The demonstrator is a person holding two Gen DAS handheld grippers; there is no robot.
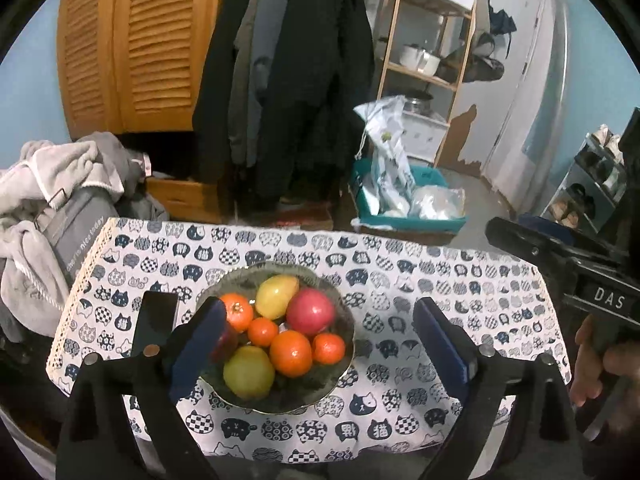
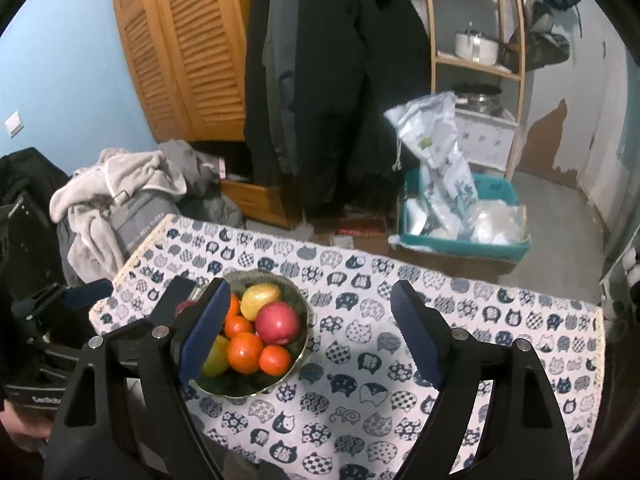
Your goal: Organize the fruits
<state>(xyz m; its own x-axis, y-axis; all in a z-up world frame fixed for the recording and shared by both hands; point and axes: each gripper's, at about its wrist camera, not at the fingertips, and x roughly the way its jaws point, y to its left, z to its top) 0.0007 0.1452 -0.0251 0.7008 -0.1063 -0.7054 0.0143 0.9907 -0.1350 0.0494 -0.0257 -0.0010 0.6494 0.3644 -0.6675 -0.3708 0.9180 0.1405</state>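
Your bowl sits in the lower middle of the left view, on the table with the cat cloth. It is full of fruit: a red apple, a yellow pear behind it, another pear at the front, and oranges big and small in between (one dark red fruit hides behind your left pad). Nothing lies loose on the cloth.

Your left gripper stands wide apart with nothing in it; the bowl shows between its blue pads, but they do not touch it. Your right gripper is spread apart too and holds nothing. In the right view the bowl is at the lower left, half hidden behind the left pad.

A black phone lies flat just left of the bowl. At the right edge of the left view you can see your other tool and your hand.

Behind the table are a pile of grey clothes at the left, dark coats in the middle, and a teal bin with bags at the right.
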